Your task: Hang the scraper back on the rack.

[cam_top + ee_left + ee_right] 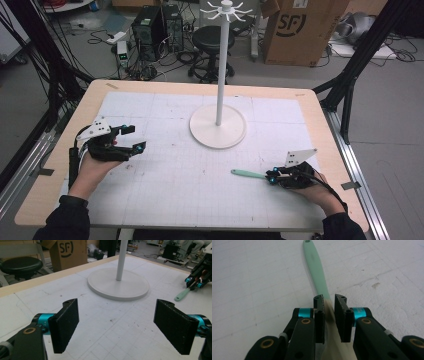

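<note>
Gripping a mint-green utensil point(317, 270), right claw point(329, 305) narrow, left claw point(116, 326) wide.

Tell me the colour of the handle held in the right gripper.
The handle is pale mint green, fading to cream between the right gripper; the right gripper view shows it best.

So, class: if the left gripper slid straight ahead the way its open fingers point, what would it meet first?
Most likely the round white base of the stand, which lies ahead of the left gripper across bare mat. Depth is hard to judge, so it might skim past the base's near edge.
</note>
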Tool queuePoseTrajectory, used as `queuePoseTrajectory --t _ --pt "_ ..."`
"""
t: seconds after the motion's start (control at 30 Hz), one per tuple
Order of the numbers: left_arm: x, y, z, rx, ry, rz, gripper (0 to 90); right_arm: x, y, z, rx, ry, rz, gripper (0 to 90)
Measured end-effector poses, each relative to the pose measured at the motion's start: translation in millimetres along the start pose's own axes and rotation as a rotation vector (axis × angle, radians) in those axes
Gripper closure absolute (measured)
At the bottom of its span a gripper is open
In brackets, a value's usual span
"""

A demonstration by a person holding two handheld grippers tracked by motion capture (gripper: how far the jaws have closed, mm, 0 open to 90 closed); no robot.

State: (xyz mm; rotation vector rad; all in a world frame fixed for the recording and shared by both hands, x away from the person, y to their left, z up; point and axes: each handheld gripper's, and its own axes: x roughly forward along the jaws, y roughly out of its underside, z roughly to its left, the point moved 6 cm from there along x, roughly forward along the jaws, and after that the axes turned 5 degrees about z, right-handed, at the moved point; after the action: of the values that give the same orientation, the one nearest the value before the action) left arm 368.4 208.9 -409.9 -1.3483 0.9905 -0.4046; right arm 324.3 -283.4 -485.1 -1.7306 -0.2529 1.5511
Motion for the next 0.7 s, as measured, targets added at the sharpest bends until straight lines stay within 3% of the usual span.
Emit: queuePoseTrajectory --t 0.17,0.23,0.7 --pt "-1.2 -1.7 -0.5 -0.003 0.005 -0.013 21.3 -1.5 -0.8 -1.7 0.011 0.009 0.002 81.2" --pt "-1.8 -1.9 -0.9 0.002 0.007 -0.012 21.3 -4.1 -3.3 -1.7 0.037 0.006 -0.006 81.2" --pt "-5.9 -3.3 -1.6 0.004 0.009 -0.028 21.9 -44.0 -50.1 -10.0 0.153 0.054 -0.178 81.6"
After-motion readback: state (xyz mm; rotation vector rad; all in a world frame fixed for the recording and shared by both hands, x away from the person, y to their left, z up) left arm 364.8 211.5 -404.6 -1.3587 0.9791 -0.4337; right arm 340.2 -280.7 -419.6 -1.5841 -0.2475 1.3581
